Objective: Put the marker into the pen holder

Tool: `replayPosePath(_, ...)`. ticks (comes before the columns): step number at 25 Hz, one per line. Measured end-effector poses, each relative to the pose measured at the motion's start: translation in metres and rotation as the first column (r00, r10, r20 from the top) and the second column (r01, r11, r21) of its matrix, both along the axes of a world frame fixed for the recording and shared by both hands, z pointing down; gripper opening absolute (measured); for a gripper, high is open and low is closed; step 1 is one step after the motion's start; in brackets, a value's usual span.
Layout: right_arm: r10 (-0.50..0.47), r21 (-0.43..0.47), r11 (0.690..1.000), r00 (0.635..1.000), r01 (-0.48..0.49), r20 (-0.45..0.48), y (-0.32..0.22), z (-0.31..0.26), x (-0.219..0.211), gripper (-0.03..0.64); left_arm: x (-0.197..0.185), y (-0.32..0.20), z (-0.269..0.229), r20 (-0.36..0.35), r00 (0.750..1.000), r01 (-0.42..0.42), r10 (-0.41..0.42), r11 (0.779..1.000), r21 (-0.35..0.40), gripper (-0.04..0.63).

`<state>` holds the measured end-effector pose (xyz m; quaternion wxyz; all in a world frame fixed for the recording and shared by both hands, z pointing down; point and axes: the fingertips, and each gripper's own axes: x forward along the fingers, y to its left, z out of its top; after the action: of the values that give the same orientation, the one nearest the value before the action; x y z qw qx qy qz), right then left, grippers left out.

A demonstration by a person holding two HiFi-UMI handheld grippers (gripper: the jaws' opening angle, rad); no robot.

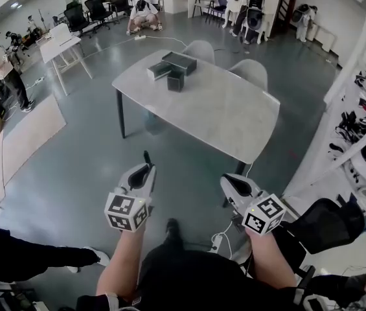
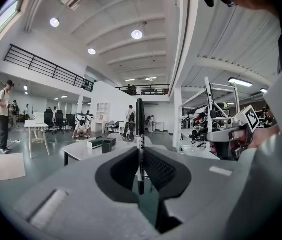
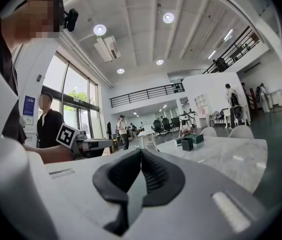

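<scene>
We held the marker [image 2: 140, 126] upright, pinched in our left gripper's [image 1: 146, 171] fingers, our right gripper's [image 1: 229, 182] fingers pressed together empty, the pen holder [image 1: 176, 80] well ahead on the tabletop [image 1: 234, 118].

One marker [image 2: 140, 129], two grippers [image 1: 146, 170] [image 1: 229, 183]

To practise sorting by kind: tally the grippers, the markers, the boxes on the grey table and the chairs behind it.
Grippers: 2, left and right
Markers: 1
Boxes: 3
Chairs: 2
Total: 8
</scene>
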<state>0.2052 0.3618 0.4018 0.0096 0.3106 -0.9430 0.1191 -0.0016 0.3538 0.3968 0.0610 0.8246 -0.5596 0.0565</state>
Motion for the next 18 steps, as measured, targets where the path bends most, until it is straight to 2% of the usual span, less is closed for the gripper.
replayPosePath(8,-0.02,-0.049,0.999,1.0,0.019,-0.022,-0.094,0.004,-0.073,0.003,-0.06,-0.103,-0.003,-0.003,1.0,-0.023,0.023,1.0,-0.008,0.041)
replayPosePath(18,0.006,-0.06,0.998,1.0,-0.007,-0.022,-0.179,-0.002,-0.137,0.003,-0.121,-0.182,-0.001,-0.026,0.998,-0.05,0.05,0.999,0.01,0.04)
